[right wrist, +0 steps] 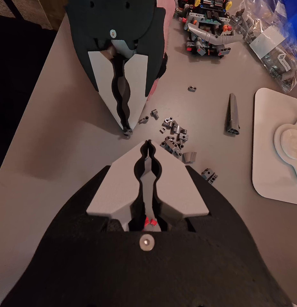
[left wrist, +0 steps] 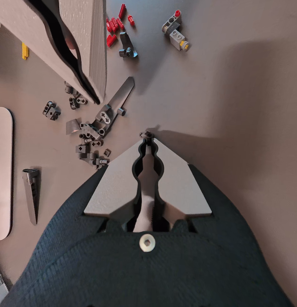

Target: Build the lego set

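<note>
My left gripper [left wrist: 147,140] is shut on a small grey connector piece [left wrist: 145,134] pinched at its very tips, low over the grey table [left wrist: 211,99]. The right wrist view shows the same gripper [right wrist: 127,127] from the front, with the piece [right wrist: 127,131] held at its tips just above the table. My right gripper [right wrist: 148,141] is shut with its pads together and nothing between them. It points at the left gripper's tips, a short way from them. In the left wrist view it [left wrist: 97,101] reaches in from the upper left, beside a pile of grey pieces [left wrist: 89,132].
The pile of loose grey pieces [right wrist: 174,139] lies right of my right gripper. Red pins [left wrist: 114,26], a small grey assembly [left wrist: 176,31], a long tapered grey panel [right wrist: 232,114], a white mat [right wrist: 269,166], a part-built model [right wrist: 209,33] and plastic bags [right wrist: 269,49] lie around. The table edge runs along the left. Across from one pair of fingers to the other is roughly 7 centimeters.
</note>
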Demonstrator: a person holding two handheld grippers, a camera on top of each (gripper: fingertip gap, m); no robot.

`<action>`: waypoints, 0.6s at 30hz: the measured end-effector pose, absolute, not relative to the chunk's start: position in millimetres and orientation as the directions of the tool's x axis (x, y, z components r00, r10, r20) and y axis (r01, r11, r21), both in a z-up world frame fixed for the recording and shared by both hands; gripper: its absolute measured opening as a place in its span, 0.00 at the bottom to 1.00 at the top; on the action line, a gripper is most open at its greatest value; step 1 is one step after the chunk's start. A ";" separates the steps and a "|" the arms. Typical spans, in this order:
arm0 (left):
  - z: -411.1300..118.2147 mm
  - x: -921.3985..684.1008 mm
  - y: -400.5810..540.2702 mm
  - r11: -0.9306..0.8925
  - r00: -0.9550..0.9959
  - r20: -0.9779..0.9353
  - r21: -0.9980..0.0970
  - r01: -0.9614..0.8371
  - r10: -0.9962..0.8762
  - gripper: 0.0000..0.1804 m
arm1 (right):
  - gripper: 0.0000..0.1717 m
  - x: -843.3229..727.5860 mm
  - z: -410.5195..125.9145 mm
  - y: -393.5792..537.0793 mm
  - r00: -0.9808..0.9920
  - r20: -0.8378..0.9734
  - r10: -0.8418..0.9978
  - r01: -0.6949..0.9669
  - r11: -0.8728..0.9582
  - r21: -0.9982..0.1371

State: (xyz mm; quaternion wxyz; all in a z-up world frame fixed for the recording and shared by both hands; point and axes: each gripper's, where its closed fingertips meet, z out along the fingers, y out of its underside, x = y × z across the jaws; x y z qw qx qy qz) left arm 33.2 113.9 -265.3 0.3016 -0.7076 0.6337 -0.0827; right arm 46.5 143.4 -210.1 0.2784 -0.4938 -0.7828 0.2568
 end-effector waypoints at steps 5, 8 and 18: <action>-264.9 32.7 113.9 -0.009 0.188 -0.282 -0.533 -0.846 -0.941 0.03 | 0.01 48.6 -216.9 150.8 -0.333 0.199 0.922 0.666 0.380 -0.642; -261.5 31.2 113.6 0.009 0.183 -0.301 -0.538 -0.843 -0.936 0.09 | 0.06 53.3 -217.9 161.8 -0.293 0.220 0.930 0.692 0.365 -0.622; -252.6 26.3 112.3 0.050 0.150 -0.304 -0.562 -0.825 -0.941 0.14 | 0.08 47.3 -249.0 165.1 -0.332 0.251 0.910 0.741 0.416 -0.528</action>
